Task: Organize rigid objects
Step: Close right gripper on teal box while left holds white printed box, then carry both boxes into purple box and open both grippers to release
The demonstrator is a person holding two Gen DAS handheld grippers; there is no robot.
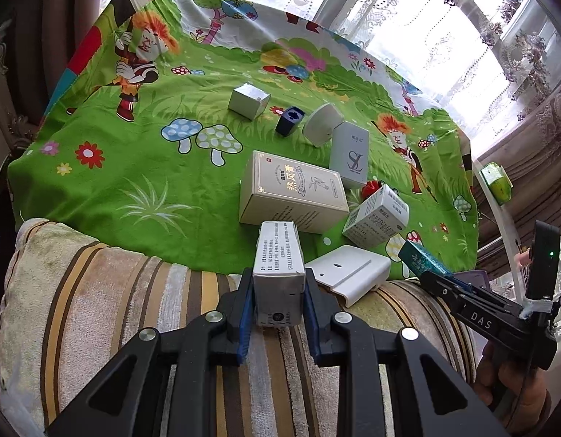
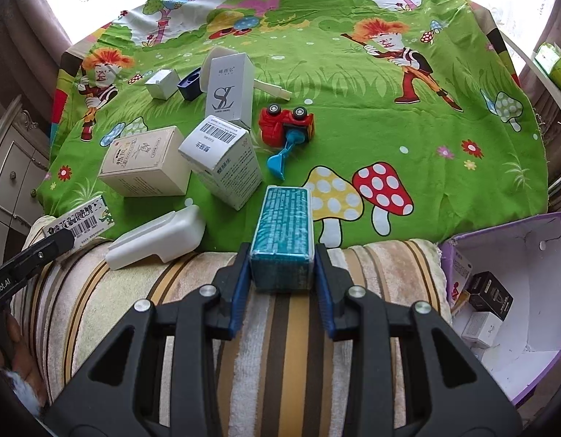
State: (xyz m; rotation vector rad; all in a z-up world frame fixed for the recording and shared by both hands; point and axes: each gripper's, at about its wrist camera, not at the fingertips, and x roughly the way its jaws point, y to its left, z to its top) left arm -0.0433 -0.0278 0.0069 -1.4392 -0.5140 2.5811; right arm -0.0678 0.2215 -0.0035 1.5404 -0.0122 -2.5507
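The purple bin [image 2: 557,255] sits just right of the right hand-held gripper [image 2: 282,273] clamping the teal box [image 2: 284,229] lengthwise, while the left hand-held gripper [image 1: 278,306] grips a grey box [image 1: 278,255].

Open green cloth [image 2: 353,83] right of the red toy truck [image 2: 285,123] and across the far side; crowded left half: beige box [image 2: 145,162], barcode box [image 2: 222,162], tall SL box [image 2: 229,87], white plastic piece [image 2: 156,236] at the near edge
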